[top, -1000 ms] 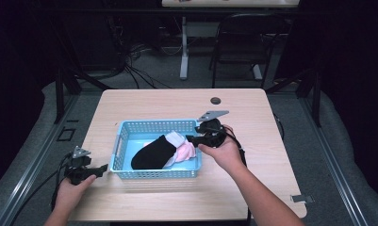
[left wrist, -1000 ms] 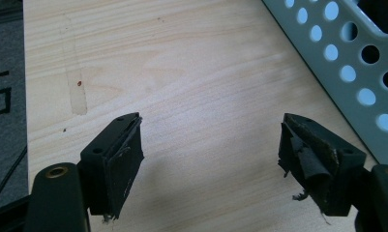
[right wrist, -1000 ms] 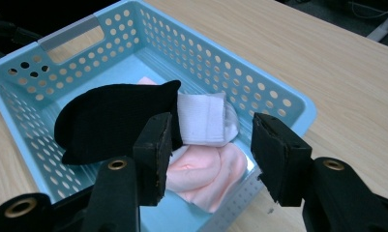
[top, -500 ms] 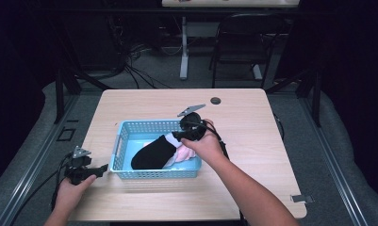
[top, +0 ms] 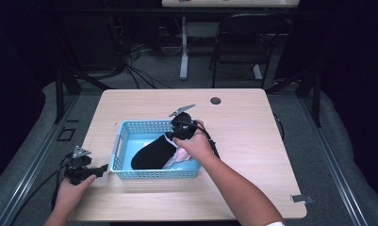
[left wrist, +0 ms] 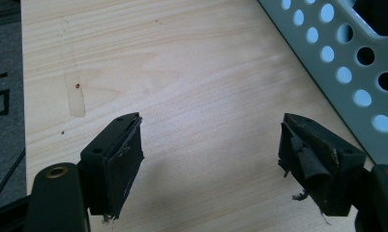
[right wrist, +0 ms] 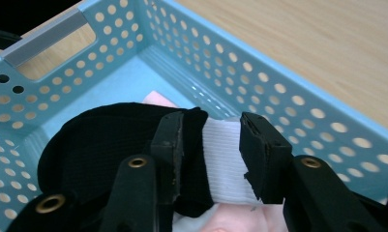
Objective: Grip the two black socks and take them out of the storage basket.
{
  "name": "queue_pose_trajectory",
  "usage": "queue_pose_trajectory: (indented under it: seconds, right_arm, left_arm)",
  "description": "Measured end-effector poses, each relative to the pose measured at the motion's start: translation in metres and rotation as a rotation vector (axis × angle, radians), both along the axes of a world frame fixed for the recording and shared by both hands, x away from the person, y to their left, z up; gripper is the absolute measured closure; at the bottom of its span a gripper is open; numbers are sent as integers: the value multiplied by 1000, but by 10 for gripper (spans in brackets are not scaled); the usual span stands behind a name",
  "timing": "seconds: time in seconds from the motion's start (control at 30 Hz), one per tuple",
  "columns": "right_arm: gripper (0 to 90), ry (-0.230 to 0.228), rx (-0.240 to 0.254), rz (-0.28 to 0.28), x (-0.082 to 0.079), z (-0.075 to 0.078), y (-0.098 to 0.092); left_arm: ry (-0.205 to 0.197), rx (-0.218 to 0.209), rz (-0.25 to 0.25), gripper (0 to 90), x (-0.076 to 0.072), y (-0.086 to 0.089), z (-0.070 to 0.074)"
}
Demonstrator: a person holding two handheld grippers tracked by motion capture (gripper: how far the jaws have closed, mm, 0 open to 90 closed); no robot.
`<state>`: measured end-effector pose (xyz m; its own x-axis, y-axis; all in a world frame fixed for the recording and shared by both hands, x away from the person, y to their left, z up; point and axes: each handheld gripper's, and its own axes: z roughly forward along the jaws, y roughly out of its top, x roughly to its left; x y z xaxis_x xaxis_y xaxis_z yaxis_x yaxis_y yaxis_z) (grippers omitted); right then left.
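Note:
A light blue perforated basket stands on the wooden table. Inside it a black sock with a white cuff band lies on pink cloth. My right gripper reaches down into the basket. Its jaws have just been closing and now straddle the sock's cuff, whose fabric still lies flat and unpinched between them. My left gripper rests low at the basket's left end, open over bare wood, with the basket wall to its right.
A round cable hole sits near the table's far edge. Bare tabletop lies right of the basket and behind it. A dark chair and cables stand on the floor beyond the table.
My right gripper has moved left from the basket's right rim and down into the basket, onto the sock's cuff. Its jaws have narrowed. The left gripper has stayed put.

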<state>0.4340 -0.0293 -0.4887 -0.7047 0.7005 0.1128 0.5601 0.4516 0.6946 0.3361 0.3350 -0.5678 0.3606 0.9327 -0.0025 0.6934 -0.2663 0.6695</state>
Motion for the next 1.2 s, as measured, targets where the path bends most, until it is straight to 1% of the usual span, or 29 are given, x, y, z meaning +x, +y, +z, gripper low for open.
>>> queue_pose_trajectory:
  seconds: [0.03, 0.13, 0.17, 0.23, 0.27, 0.3, 0.33, 0.37, 0.4, 0.43, 0.47, 0.5, 0.53, 0.57, 0.6, 0.63, 0.73, 0.8, 0.83, 0.93, 1.0, 1.03, 1.07, 1.1, 1.13, 1.17, 1.2]
  right_arm:
    - [622, 8, -17, 10, 2, -4, 4]
    - [624, 21, -5, 7, 4, -8, 9]
    - [623, 27, -17, 15, 8, -11, 13]
    - [623, 35, -22, 17, 10, -11, 15]
    - [623, 49, -1, 9, 12, -12, 18]
    - [623, 55, 2, 8, 13, -13, 19]
    - [621, 58, 0, 7, 14, -14, 22]
    - [615, 65, -16, 7, 17, -17, 27]
    - [615, 65, -16, 7, 17, -17, 27]
    - [610, 76, -13, -12, 19, -21, 31]
    - [610, 76, -13, -12, 19, -21, 31]
    - [602, 92, -21, -28, 22, -25, 33]
    - [602, 92, -21, -28, 22, -25, 33]
    - [600, 102, -29, -37, 23, -26, 34]
    - [600, 114, -34, -34, 24, -28, 35]
    - [606, 124, -34, -42, 25, -30, 35]
    - [648, 142, -33, -31, 26, -31, 35]
    - [693, 147, -8, -22, 26, -31, 36]
    - [720, 150, -8, -5, 25, -31, 36]
    - [801, 112, -13, 16, 21, -29, 39]
    - [842, 98, -12, 29, 18, -28, 40]
    - [856, 90, -28, 42, 18, -26, 40]
    - [856, 90, -28, 42, 18, -26, 40]
    - [867, 69, -21, 44, 15, -25, 42]
    - [867, 69, -21, 44, 15, -25, 42]
    - [871, 46, -34, 56, 13, -21, 41]
    - [872, 40, -38, 59, 12, -20, 41]
  left_arm:
    - [1, 0, 0, 237, 0, 0, 0]
    - [0, -1, 1, 237, 0, 0, 0]
    - [-1, -2, 1, 237, 0, 0, 0]
    - [0, -2, 0, 237, 0, 0, 1]
    - [-2, -2, 0, 237, 0, 0, 1]
    - [-3, -3, 0, 237, 0, 1, 1]
    - [-3, -3, 0, 237, 0, 1, 1]
    - [-2, -5, 0, 237, 0, 1, 1]
    - [-2, -5, 0, 237, 0, 1, 1]
    - [-4, -4, 0, 237, 0, 1, 1]
    - [-4, -4, 0, 237, 0, 1, 1]
    - [-6, -4, 0, 237, 0, 1, 1]
    - [-6, -4, 0, 237, 0, 1, 1]
    - [-6, -4, -1, 237, 0, 1, 1]
    - [-6, -4, -1, 237, 0, 1, 1]
    - [-5, -4, 0, 237, 0, 1, 1]
    - [-4, -5, 0, 237, 0, 1, 1]
    - [-5, -4, 0, 237, 0, 1, 1]
    - [-5, -4, 0, 237, 0, 1, 1]
    - [-4, -4, 0, 237, 0, 1, 1]
    - [-4, -4, -1, 237, 0, 1, 1]
    - [-4, -4, 0, 237, 0, 1, 1]
    - [-4, -4, 0, 237, 0, 1, 1]
    - [-5, -4, 0, 237, 0, 1, 1]
    - [-5, -4, 0, 237, 0, 1, 1]
    - [-4, -4, 0, 237, 0, 1, 1]
    - [-5, -7, 2, 237, 0, 1, 1]
